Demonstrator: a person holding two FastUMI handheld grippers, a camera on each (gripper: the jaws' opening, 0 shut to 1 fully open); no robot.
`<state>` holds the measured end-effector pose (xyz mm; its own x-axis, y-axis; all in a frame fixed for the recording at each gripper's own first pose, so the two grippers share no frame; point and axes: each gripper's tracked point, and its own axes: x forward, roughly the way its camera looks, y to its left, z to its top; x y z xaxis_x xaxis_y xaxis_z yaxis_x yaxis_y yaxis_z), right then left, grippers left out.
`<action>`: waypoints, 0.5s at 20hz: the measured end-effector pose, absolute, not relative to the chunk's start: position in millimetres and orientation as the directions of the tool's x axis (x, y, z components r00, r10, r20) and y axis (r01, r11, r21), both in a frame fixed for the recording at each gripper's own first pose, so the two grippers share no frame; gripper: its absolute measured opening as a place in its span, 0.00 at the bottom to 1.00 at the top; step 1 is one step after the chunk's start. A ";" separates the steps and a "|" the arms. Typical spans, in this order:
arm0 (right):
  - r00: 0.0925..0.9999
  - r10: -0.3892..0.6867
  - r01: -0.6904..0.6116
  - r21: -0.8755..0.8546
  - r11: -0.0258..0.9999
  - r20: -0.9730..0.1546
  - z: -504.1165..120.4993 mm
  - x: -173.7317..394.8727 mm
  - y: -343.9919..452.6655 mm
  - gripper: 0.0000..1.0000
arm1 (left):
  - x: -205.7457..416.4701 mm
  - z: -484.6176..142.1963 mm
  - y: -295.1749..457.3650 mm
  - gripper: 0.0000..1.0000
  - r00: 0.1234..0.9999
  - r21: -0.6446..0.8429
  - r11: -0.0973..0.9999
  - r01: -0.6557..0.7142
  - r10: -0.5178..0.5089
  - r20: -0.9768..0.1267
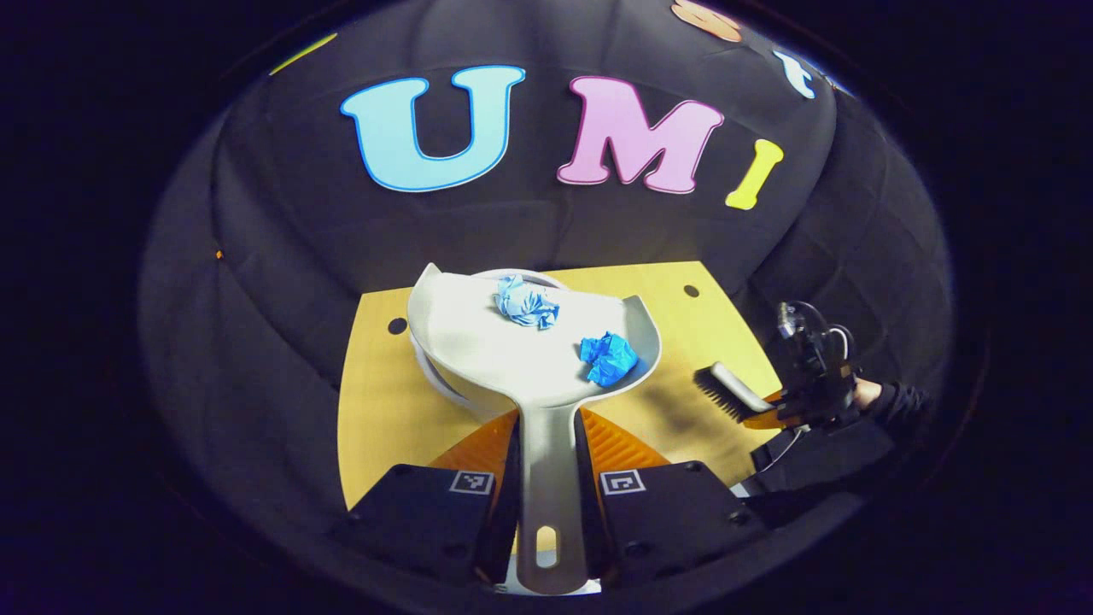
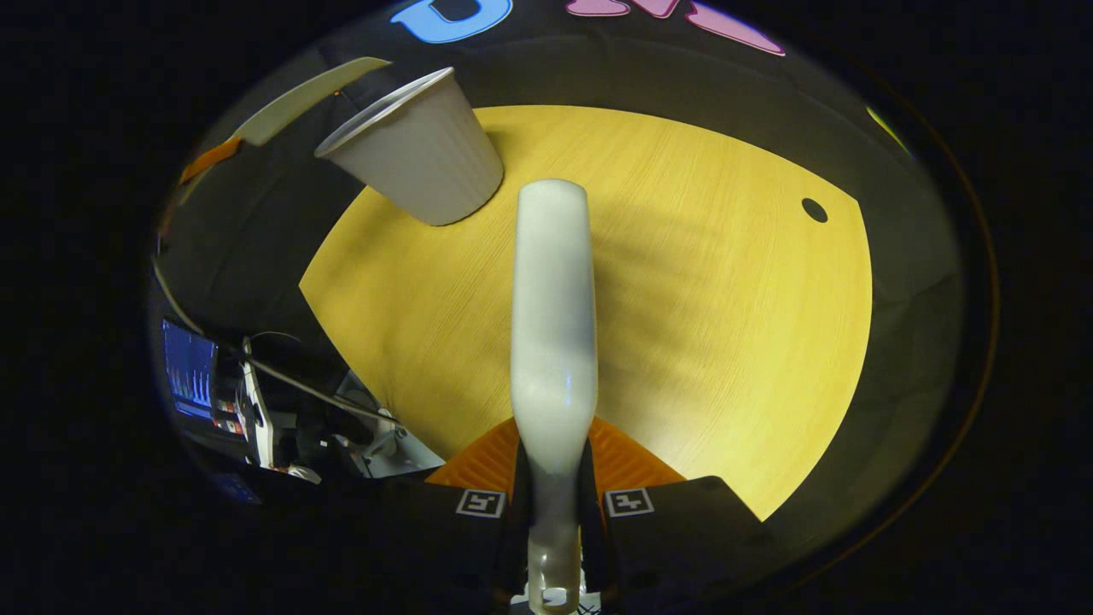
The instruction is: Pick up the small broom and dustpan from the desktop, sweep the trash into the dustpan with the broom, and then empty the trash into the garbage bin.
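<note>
A pale dustpan (image 1: 512, 342) is held level by its handle (image 1: 546, 478), with my left gripper (image 1: 546, 427) shut on it. In the pan lie a light blue paper ball (image 1: 525, 301) and a darker blue paper ball (image 1: 608, 357). Behind and under the pan, the white bin rim (image 1: 433, 378) peeks out. To the right, my right gripper (image 1: 773, 417) holds the small broom (image 1: 726, 391), bristles pointing left, above the table. In the right gripper view, my right gripper (image 2: 553, 448) is shut on the broom (image 2: 553, 299). The white bin (image 2: 418, 162) stands at upper left, with the dustpan edge (image 2: 299, 98) over it.
The yellow wooden table (image 2: 726, 299) has small dark holes (image 2: 814, 209). Past its left edge in the right gripper view are a lit screen (image 2: 189, 376) and cables. A sleeved hand (image 1: 897, 400) holds the right gripper.
</note>
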<state>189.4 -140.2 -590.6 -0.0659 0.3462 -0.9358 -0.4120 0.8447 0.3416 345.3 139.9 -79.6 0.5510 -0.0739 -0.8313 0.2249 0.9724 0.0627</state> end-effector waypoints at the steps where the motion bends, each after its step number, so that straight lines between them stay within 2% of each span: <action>1: -0.067 0.350 -0.407 0.346 0.845 -0.934 -590.6 188.4 -141.1 0.28 | 353.9 -88.9 141.9 0.29 0.515 0.085 0.971 0.222 -0.043 -0.856; 6: -0.066 0.380 -0.360 0.378 0.853 -0.922 -597.7 189.5 -153.7 0.28 | 368.6 -107.3 135.4 0.29 0.326 0.209 0.929 0.304 0.104 -0.940; 8: -0.064 0.379 -0.353 0.376 0.857 -0.923 -597.9 186.5 -151.8 0.28 | 369.7 -107.6 130.8 0.29 0.295 0.255 0.901 0.350 0.152 -0.943; 10: -0.063 0.384 -0.333 0.382 0.862 -0.921 -596.7 186.7 -150.9 0.28 | 371.5 -110.6 124.5 0.29 0.300 0.294 0.874 0.387 0.182 -0.936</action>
